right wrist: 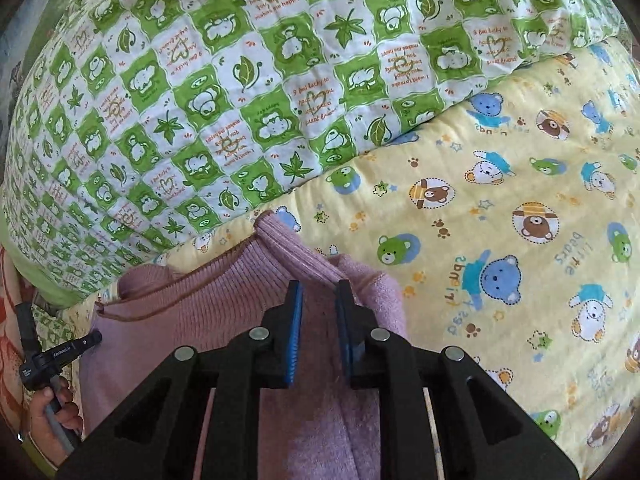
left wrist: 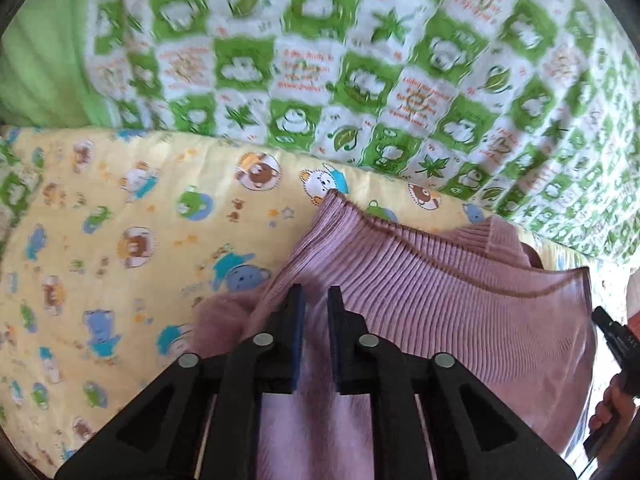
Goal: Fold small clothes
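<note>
Left gripper [left wrist: 316, 298]: black two-finger tool with blue pads, jaws drawn narrow with a pinch of mauve-pink ribbed knit garment [left wrist: 420, 296] between them; the fabric runs up from under the fingers and fills the slot. Right gripper [right wrist: 318, 292]: same build, jaws likewise narrow, clamped on the pink knit where a ribbed band meets a fuzzier stretch of the same cloth.

The garment [right wrist: 192, 304] hangs between the two tools. Its ribbed band, edged with a thin brown stitched line, spans from one grip toward the other. From the left wrist view the band rises to a peak just past the fingertips, then sags away toward the right side. From the right wrist view a similar peak stands just above the pads, with the band falling off to the left.

Beneath and around it: a pale yellow quilted cover printed with cartoon bears [right wrist: 500, 208], also seen at [left wrist: 120, 220]. Beyond that, overlapping its far edge, a green-and-white checked quilt with leaf and bear motifs [right wrist: 200, 100], blurred in the left view [left wrist: 360, 60].

At the right edge of the left view, a hand [left wrist: 610, 408] grips the other tool's handle; at the left edge of the right view, the opposite hand [right wrist: 52, 416] does the same.
</note>
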Motion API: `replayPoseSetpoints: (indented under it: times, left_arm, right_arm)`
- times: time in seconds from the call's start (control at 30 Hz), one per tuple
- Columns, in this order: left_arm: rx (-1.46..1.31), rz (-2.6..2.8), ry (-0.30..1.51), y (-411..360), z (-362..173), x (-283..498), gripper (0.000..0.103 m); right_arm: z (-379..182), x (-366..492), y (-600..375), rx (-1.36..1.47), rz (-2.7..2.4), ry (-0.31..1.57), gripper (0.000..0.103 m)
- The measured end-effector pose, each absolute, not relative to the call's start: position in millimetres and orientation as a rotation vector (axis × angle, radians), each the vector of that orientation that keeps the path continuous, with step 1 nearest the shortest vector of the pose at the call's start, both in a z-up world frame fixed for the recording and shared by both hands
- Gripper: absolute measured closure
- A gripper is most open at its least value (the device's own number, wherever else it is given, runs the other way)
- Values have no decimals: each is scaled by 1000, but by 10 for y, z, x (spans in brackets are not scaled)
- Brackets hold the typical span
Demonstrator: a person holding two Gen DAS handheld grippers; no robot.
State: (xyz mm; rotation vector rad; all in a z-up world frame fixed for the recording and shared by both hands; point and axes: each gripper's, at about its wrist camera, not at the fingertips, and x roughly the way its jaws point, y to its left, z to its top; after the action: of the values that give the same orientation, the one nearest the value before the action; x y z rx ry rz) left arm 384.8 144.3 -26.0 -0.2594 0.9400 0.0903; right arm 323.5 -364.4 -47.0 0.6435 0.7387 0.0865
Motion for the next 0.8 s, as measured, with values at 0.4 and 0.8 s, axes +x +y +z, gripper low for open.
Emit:
replayPoseSetpoints:
  times: [0.4, 0.8]
  left_arm:
    - [-329, 5, 942, 1019, -193, 2716, 61]
    - [-350, 162, 1005, 1340, -617, 2653, 61]
  right_arm:
    - [-43, 3101, -2527, 508, 545, 753, 65]
    - [-474, 3631, -1677, 355, 637, 935, 80]
